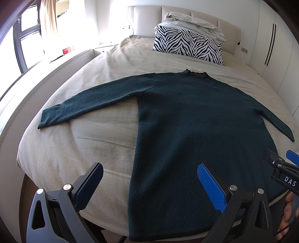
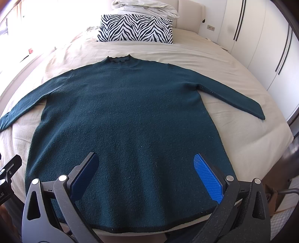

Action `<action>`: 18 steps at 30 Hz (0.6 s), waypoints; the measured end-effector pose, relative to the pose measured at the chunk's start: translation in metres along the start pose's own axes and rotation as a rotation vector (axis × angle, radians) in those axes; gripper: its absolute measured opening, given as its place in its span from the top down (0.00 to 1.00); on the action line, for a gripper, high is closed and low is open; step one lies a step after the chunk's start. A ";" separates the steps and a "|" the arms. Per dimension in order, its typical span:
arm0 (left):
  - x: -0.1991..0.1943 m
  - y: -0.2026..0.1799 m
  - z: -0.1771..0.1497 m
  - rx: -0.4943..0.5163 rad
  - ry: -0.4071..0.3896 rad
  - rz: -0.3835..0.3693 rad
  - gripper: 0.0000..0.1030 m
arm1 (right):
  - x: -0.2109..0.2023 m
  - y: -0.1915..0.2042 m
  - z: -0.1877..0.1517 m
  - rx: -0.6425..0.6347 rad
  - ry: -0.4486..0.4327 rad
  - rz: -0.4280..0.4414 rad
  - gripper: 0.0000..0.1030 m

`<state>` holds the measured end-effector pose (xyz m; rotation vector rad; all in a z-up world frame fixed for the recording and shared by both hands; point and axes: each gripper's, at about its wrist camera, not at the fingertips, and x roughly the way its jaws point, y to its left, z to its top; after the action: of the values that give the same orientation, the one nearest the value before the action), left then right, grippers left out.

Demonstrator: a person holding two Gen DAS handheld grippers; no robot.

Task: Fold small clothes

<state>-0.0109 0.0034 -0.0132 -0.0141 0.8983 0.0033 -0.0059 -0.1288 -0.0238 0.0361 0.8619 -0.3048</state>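
Note:
A dark green long-sleeved sweater [image 1: 186, 134] lies flat on the bed, neck toward the headboard, both sleeves spread out; it also shows in the right wrist view [image 2: 130, 115]. My left gripper [image 1: 149, 179] is open and empty above the sweater's lower left edge. My right gripper [image 2: 145, 170] is open and empty above the hem, near the middle. The right gripper's tip also shows at the left wrist view's right edge [image 1: 280, 164]. The left sleeve cuff [image 1: 44, 119] and right sleeve cuff [image 2: 259, 114] lie on the sheet.
The bed has a beige sheet [image 1: 84, 149]. A zebra-striped pillow [image 2: 136, 28] and a folded white duvet [image 2: 147, 7] lie at the headboard. White wardrobes [image 2: 261, 46] stand on the right; a window [image 1: 28, 37] is on the left.

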 end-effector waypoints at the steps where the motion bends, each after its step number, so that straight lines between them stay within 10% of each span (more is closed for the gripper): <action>1: 0.000 0.000 0.000 0.000 0.000 0.000 0.00 | 0.000 -0.001 0.001 -0.001 -0.001 -0.001 0.00; 18: 0.004 -0.003 0.000 -0.002 0.012 -0.007 0.00 | 0.001 0.001 -0.001 -0.002 0.004 0.001 0.00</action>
<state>-0.0083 0.0000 -0.0156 -0.0194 0.9100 -0.0022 -0.0057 -0.1284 -0.0256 0.0351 0.8665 -0.3030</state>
